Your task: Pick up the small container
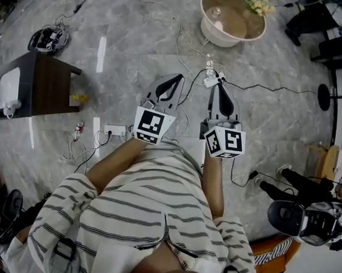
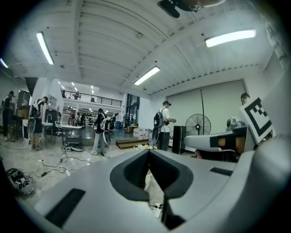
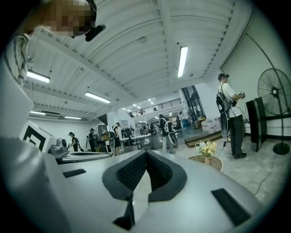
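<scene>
2 tongs, the left gripper (image 1: 176,81) and the right gripper (image 1: 217,89), are held up close to the person's chest, both clenched shut with nothing in them. No small container is near either. My best guess is the little clear jar (image 1: 215,13) on the round table (image 1: 227,41), well ahead, though it is too small to be sure. Cables (image 1: 192,44) trail over the floor in between, so a step forward could snag a foot. Jaws arriving shut would only shove the jar, and a careless reach could knock the flowers (image 1: 259,5) near it.
</scene>
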Available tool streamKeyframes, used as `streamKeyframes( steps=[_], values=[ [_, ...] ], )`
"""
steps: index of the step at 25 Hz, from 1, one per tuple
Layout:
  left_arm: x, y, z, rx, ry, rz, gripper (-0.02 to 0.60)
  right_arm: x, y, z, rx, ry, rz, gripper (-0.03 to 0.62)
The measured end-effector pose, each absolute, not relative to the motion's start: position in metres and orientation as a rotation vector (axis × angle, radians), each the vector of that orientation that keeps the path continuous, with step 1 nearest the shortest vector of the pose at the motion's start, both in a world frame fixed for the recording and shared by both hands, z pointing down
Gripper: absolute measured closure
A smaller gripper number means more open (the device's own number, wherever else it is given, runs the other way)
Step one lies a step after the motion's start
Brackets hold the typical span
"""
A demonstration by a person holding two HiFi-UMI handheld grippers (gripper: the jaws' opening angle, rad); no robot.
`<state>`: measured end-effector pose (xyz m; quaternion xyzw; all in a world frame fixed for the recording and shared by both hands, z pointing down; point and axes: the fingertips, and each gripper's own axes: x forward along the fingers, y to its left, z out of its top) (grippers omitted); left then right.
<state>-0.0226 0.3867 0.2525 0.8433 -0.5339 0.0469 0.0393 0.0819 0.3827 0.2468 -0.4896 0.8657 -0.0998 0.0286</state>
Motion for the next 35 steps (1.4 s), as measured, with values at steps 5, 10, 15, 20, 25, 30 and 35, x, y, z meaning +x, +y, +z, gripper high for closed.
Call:
streamKeyframes(
  steps=[5,10,15,20,25,30,35],
  values=[
    [-0.029,0.259,0.24,2.591,-1.587,0.146,0.58,0.069,0.257,0.24,-1.554,2.684,-0.335,0.586],
    [-0.066,0.155,0.234,2.57,-1.512,0.138,0.58,0.035,0.158,0.226,-1.633,2.674,-0.329,0.586],
    [-0.086,0.064,0.216,2.597,-1.457,0.098,0.58,0.016,0.08,0.205,-1.731,2.611,-0.304,0.586],
    [-0.081,0.024,0.225,2.615,-1.402,0.116,0.58,0.015,0.042,0.205,-1.795,2.596,-0.314,0.586],
    [-0.063,-0.016,0.231,2.636,-1.362,0.096,0.58,0.03,0.0,0.218,-1.822,2.578,-0.333,0.585],
    [-0.047,-0.048,0.252,2.636,-1.328,0.178,0.58,0.046,-0.036,0.244,-1.836,2.57,-0.423,0.585],
    [-0.021,-0.113,0.281,2.611,-1.358,0.264,0.58,0.072,-0.108,0.286,-1.815,2.572,-0.505,0.585]
  ],
)
